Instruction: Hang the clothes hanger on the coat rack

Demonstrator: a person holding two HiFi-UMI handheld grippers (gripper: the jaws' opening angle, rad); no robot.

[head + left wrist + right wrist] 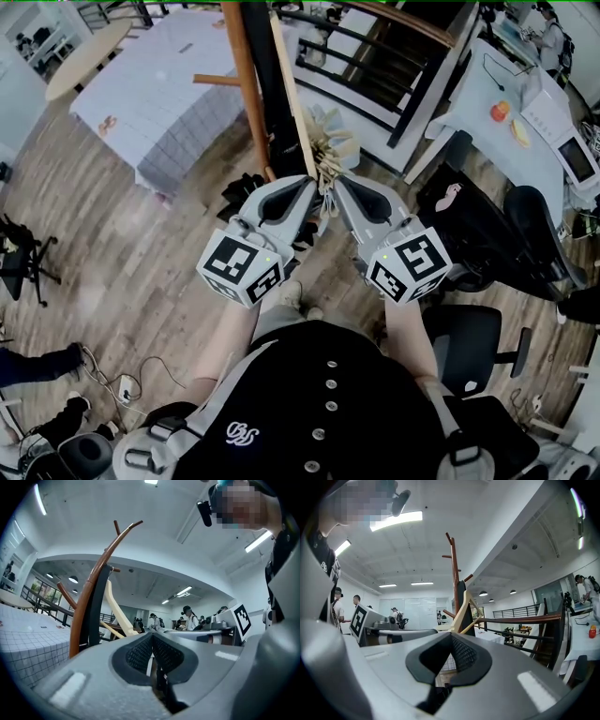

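The coat rack (246, 89) is a brown wooden pole with curved pegs and stands just ahead of both grippers. It also shows in the left gripper view (96, 581) and the right gripper view (454, 573). A pale wooden clothes hanger (292, 94) leans along the rack, its lower end between the two gripper tips. Its arms are seen ahead of the jaws in both gripper views (116, 609) (464, 609). My left gripper (313, 190) is shut, pads meeting (152, 638). My right gripper (339, 187) looks shut too (451, 641). Whether either one pinches the hanger I cannot tell.
A table with a checked cloth (173, 89) stands to the left of the rack. Dark railings (375, 56) run behind it. A black office chair (473, 347) is at my right, with a white desk (511, 122) beyond. Cables (127, 384) lie on the wooden floor at lower left.
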